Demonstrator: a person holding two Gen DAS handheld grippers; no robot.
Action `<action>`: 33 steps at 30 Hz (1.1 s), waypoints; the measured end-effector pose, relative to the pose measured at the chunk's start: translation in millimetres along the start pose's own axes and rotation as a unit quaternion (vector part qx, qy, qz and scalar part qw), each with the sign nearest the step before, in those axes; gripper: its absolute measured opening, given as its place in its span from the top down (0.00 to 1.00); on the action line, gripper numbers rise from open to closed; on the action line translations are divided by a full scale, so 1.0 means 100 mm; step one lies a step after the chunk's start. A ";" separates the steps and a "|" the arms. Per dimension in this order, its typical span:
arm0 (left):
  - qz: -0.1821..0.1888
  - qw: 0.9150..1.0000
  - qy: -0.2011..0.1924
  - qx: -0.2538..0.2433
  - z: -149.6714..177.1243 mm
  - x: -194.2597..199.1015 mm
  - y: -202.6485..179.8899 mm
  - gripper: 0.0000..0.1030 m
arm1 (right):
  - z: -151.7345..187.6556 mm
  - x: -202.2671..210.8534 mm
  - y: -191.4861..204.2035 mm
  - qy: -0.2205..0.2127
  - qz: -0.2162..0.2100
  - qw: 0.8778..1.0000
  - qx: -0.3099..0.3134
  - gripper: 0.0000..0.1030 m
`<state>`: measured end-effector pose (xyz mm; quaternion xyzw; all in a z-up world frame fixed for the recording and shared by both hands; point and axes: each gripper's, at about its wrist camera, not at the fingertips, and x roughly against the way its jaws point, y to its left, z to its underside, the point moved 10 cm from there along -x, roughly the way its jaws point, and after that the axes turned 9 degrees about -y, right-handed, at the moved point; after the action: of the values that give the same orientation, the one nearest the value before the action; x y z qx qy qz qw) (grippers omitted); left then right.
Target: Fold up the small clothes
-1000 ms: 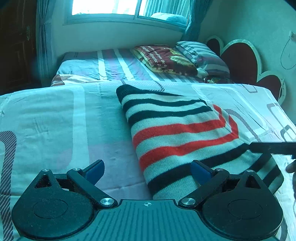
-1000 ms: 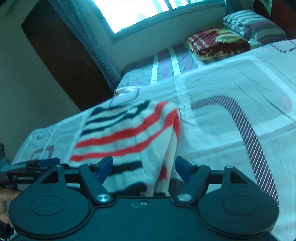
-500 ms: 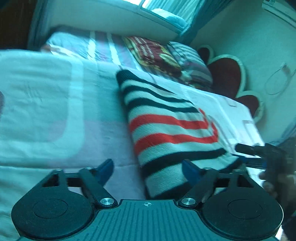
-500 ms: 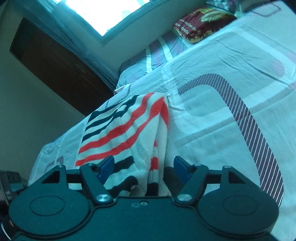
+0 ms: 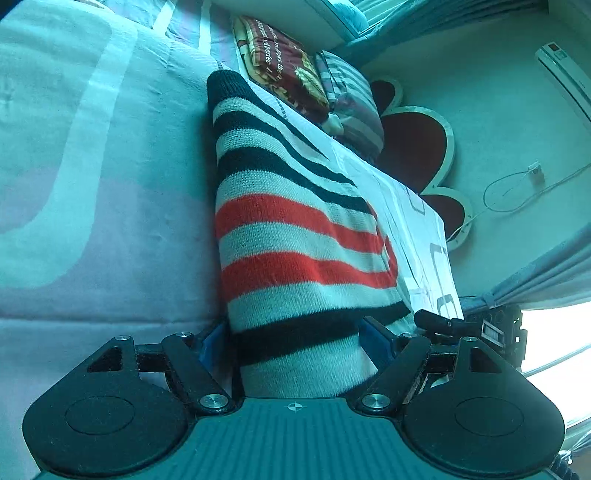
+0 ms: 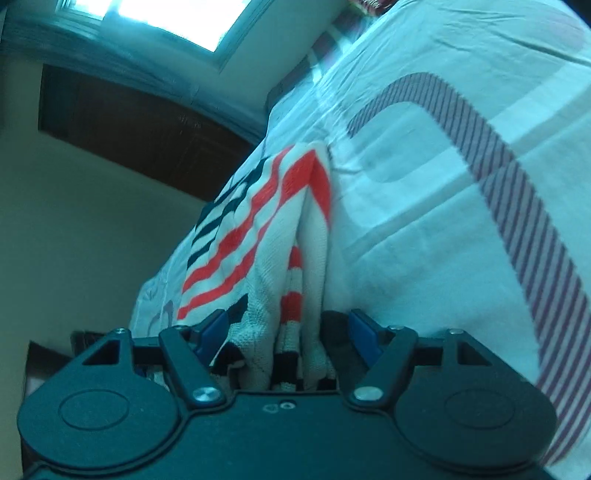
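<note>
We see the red, black and white striped knitted sweater (image 5: 295,236) on the bed (image 5: 103,184), its near end between both grippers' wide jaws, left gripper (image 5: 291,339), right gripper (image 6: 284,332). Risk: closing on only some layers spills the fold.

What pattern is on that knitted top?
Black, red and cream stripes on the knitted top, clearest in the left wrist view.

A bed (image 5: 92,166) covered by a pale patterned sheet is seen, with pillows (image 5: 288,66) stacked near a heart-shaped headboard (image 5: 417,147). A bright window (image 6: 177,18), a dark wooden door (image 6: 140,129) and plain walls (image 5: 498,110) are shown.
</note>
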<state>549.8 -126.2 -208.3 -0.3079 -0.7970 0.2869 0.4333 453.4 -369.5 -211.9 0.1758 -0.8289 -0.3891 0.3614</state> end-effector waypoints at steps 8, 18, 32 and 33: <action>0.005 1.000 0.004 -0.004 -0.12 -0.13 -0.04 0.25 | -0.08 -0.36 0.19 0.023 -0.012 1.000 0.012 0.31; 0.023 1.000 0.007 -0.002 -0.16 -0.09 0.04 0.32 | -0.02 -0.28 0.16 0.052 -0.037 0.998 0.016 0.50; -0.007 0.996 -0.014 -0.086 -0.20 -0.12 -0.23 0.50 | 0.04 -0.43 0.59 0.002 0.025 0.990 0.136 0.65; -0.008 0.996 -0.015 -0.090 -0.22 -0.09 -0.26 0.51 | 0.05 -0.41 0.62 0.000 0.027 0.989 0.143 0.65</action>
<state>566.3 -145.8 -184.4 -0.3350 -0.8284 0.2157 0.3937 477.3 -303.7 -184.9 0.2033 -0.8804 -0.2568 0.3429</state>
